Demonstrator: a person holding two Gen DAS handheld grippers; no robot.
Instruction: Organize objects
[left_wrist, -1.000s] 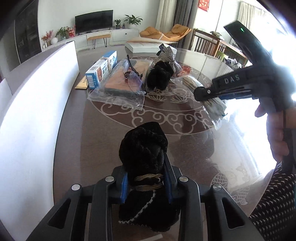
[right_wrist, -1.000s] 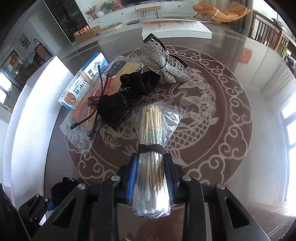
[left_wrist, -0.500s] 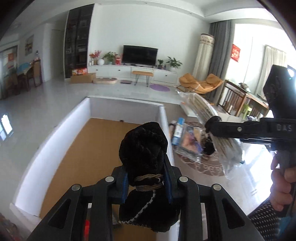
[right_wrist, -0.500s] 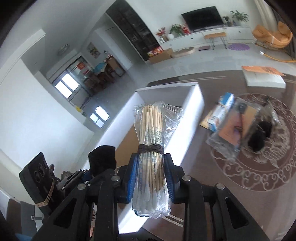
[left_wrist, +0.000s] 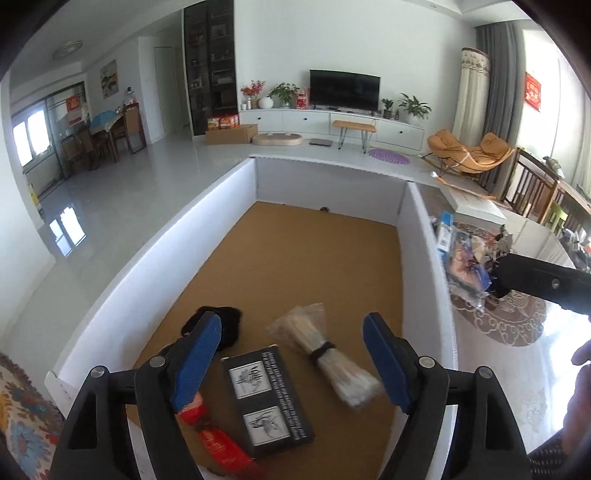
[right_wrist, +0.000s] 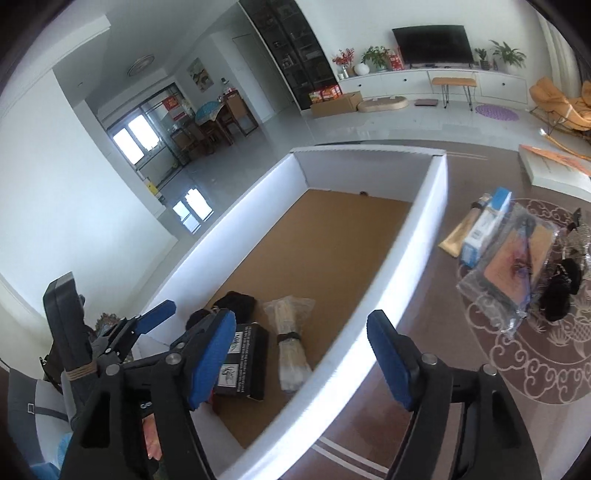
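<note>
Both tongs have just been opening and now stand wide with nothing between the pads. The left gripper (left_wrist: 291, 363) hangs over the near end of the box (left_wrist: 424, 266); the right gripper (right_wrist: 301, 363) straddles the box's near wall, half over the table (right_wrist: 424, 332).

Below the left gripper lie the swab bundle (left_wrist: 325, 352) and a black card (left_wrist: 269, 397), side by side. The black pouch (left_wrist: 229, 325) sits just behind its left pad, and a red packet (left_wrist: 218, 443) beneath that pad.

The drop looks done, so the step in hand is probably the withdrawal. It would go best as a lift straight up — clear of the white wall — before swinging back.

Out to the right of both tongs, well apart on the table, wait a blue carton (right_wrist: 485, 225), a bagged flat item (right_wrist: 513, 269), a second dark pouch (right_wrist: 559, 291) and a silvery clip (right_wrist: 581, 236) — best taken from the pile's edge first.
</note>
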